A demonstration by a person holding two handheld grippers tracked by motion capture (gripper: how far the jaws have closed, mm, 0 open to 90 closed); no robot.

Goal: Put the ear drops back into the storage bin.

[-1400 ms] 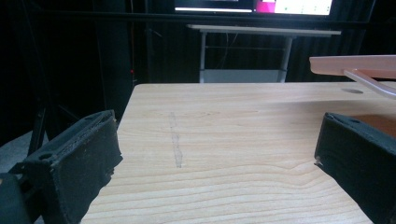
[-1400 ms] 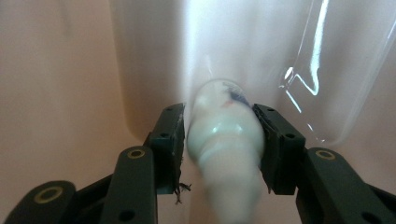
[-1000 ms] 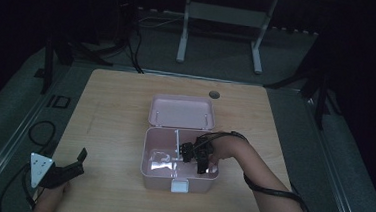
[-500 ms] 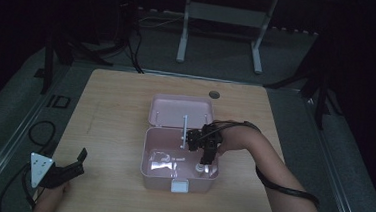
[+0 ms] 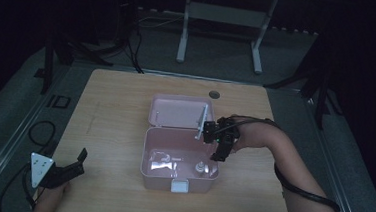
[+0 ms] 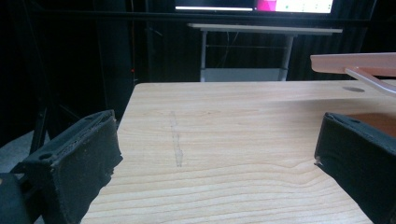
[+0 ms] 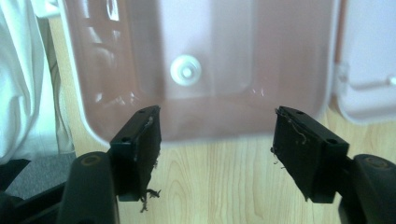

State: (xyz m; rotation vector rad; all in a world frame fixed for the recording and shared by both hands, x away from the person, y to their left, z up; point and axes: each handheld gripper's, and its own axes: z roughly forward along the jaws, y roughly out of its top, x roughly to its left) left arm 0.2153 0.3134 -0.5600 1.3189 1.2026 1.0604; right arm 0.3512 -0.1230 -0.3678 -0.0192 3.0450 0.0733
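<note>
An open pink box (image 5: 148, 151) sits mid-table, its lid (image 5: 178, 111) laid flat behind it. Inside stands a small white round-topped object (image 5: 200, 167), seen from above as a white disc (image 7: 187, 72) on the box floor (image 7: 224, 56). My right gripper (image 5: 217, 142) hovers over the box's right wall, open, with nothing between its fingers (image 7: 140, 149); its plate shows edge-on as a pale bar (image 5: 202, 122). My left gripper (image 5: 74, 165) rests open at the table's front left corner, its fingers (image 6: 79, 158) wide apart over bare wood.
Clear glinting items (image 5: 161, 159) lie in the box's left half; a white latch (image 5: 179, 185) is on its front. A dark round hole (image 5: 214, 94) marks the table's back. A white sleeve (image 7: 23, 93) shows beside the box. Metal stand legs (image 5: 183, 30) rise beyond the table.
My right gripper has risen out of the box and drawn back and to the right, over the right wall near the lid. The left gripper has stayed put.
</note>
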